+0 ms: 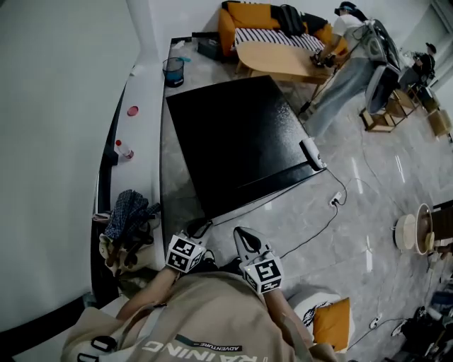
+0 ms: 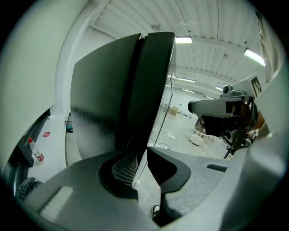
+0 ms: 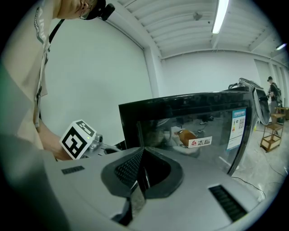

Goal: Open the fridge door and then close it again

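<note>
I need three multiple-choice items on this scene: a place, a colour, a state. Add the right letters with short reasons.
1. Where is the blue bin? A on the white ledge; B on the floor beyond the fridge; C on the wooden table.
2. What colour is the sofa? A orange; B green; C grey.
3. The fridge door is: A wide open; B taken off; C closed.
1 B: it stands on floor tiles. 2 A: its cushions are orange. 3 C: it sits flush on the body.
</note>
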The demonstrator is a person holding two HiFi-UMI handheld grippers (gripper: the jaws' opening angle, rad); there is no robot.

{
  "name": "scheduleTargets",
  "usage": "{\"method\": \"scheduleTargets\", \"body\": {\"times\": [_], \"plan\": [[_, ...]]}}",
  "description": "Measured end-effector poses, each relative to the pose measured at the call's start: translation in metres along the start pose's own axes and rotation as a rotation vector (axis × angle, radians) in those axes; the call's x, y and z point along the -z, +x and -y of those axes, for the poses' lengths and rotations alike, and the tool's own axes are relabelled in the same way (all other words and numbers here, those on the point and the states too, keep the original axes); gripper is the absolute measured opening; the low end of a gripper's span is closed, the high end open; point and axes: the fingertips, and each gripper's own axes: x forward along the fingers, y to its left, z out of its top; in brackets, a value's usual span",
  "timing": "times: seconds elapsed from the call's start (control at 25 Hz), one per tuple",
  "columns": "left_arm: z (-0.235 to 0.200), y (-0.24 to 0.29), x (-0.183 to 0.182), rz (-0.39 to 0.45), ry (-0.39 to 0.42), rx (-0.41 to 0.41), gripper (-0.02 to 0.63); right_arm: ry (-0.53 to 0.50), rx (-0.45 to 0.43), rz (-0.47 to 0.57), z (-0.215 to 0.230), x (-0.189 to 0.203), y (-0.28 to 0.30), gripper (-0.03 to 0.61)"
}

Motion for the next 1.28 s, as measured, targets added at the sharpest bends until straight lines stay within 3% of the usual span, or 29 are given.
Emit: {"method": "scheduleTargets", "body": {"times": [0.2, 0.52, 0.84, 1.0, 1.28], "plan": [[0.003, -0.001, 0.000, 0.012, -0.019, -0.014, 0.058, -0.083, 0.007, -0.019, -0.005, 0.008, -0.014, -0.005], [-0.002, -0.001, 0.001, 0.003, -0.023, -0.095, 0.057, -0.043, 0.014, -0.010, -0.006, 0.026, -0.030, -0.005], [-0.003, -0.001, 0.002, -0.017, -0.003, -0.151, 0.054, -0.063, -0.038, 0.017, -0.006, 0.017, -0.036, -0.005], [0.031, -0.008, 0.015, -0.050, 0.048, -0.123, 0.054, -0.064, -0.057, 0.007, 0.000, 0.020, -0.049, -0.005], [0.074, -0.011, 0.033, -0.066, 0.029, -0.169, 0.049, -0.054, -0.070, 0.017, 0.014, 0.019, -0.072, -0.005]]}}
